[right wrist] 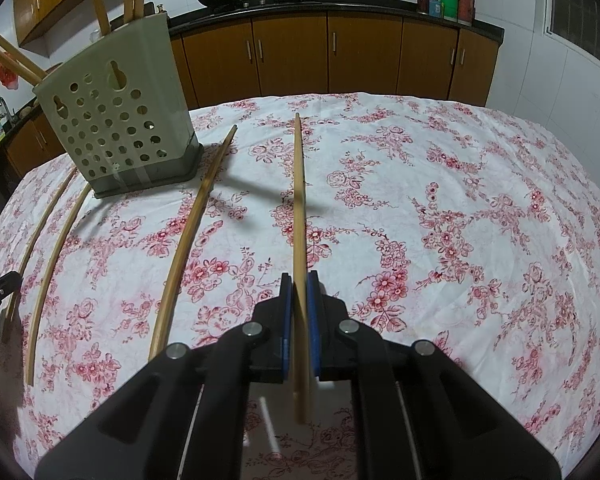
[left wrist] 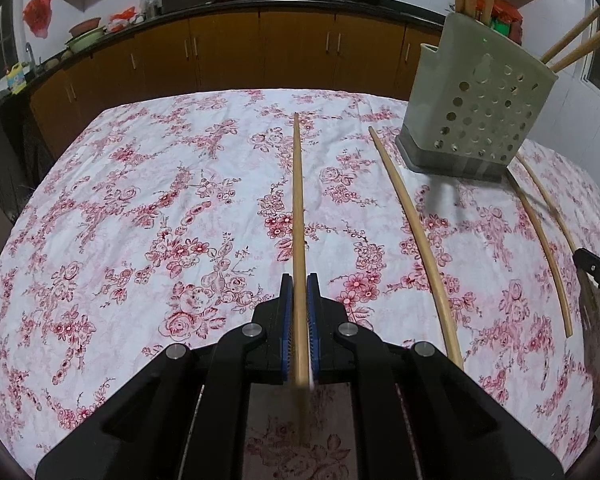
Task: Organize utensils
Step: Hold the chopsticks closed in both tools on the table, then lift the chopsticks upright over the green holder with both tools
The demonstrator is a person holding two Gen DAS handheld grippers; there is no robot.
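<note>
Two pairs of tongs, and each is clamped on a wooden chopstick of its own! The left tongs (left wrist: 299, 280) pinch their chopstick (left wrist: 298, 200) between the blue pads, the stick running straight ahead over the floral cloth of the desk (left wrist: 140, 220). Ahead and to the right of them stands the pale perforated utensil holder (left wrist: 484, 112), with several chopsticks already poking out of its top. A loose chopstick (left wrist: 412, 232) lies on the cloth just to the right of the left tongs, and two more lie further right, past the holder's base. The right tongs (right wrist: 299, 280) grip their own chopstick (right wrist: 299, 200) the same way, pads pressed tight on the wood. From that side the holder (right wrist: 116, 120) sits ahead and to the left, with the loose chopstick (right wrist: 192, 232) lying between.
</note>
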